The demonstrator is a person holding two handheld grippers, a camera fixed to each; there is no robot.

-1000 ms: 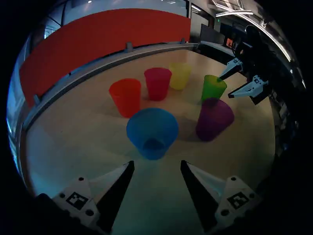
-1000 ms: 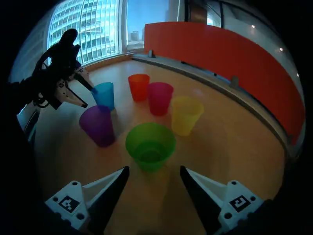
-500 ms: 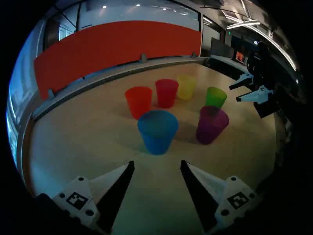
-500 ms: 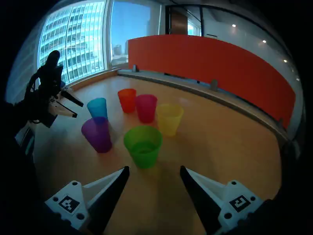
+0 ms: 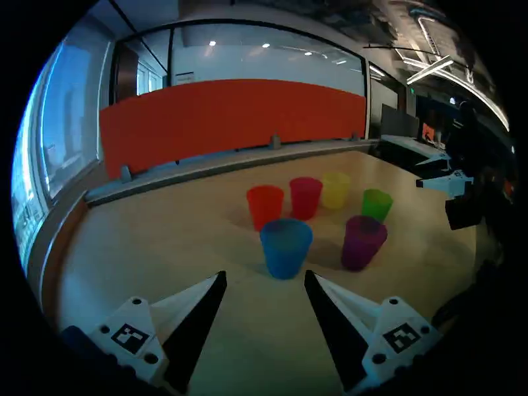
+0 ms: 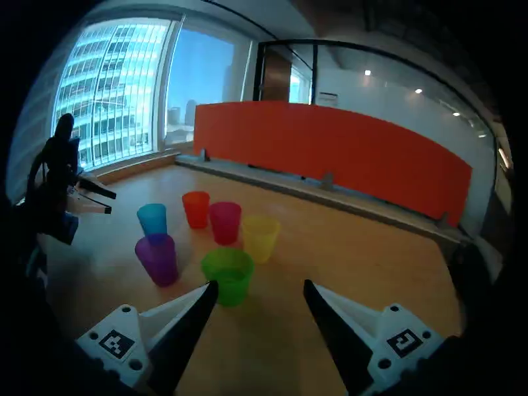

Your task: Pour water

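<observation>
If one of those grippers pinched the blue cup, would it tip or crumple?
Probably light: the blue cup looks like thin translucent plastic, so a push would likely slide it on the smooth table. It tapers to a narrow base, so a high nudge might tip it. A hard pinch may flex its wall.

Left gripper (image 5: 264,310) is hovering over the wooden table (image 5: 132,264), fingers spread wide and gripping nothing. Blue cup (image 5: 286,247) is standing upright just ahead of the tips, with purple cup (image 5: 362,242) sitting near it on the right. Behind them, orange cup (image 5: 264,206), pink cup (image 5: 305,197), yellow cup (image 5: 335,190) and green cup (image 5: 377,204) are lining up in a row. Right gripper (image 5: 435,181) is poking in at the far right edge. Orange partition (image 5: 231,115) is running along the back.
</observation>
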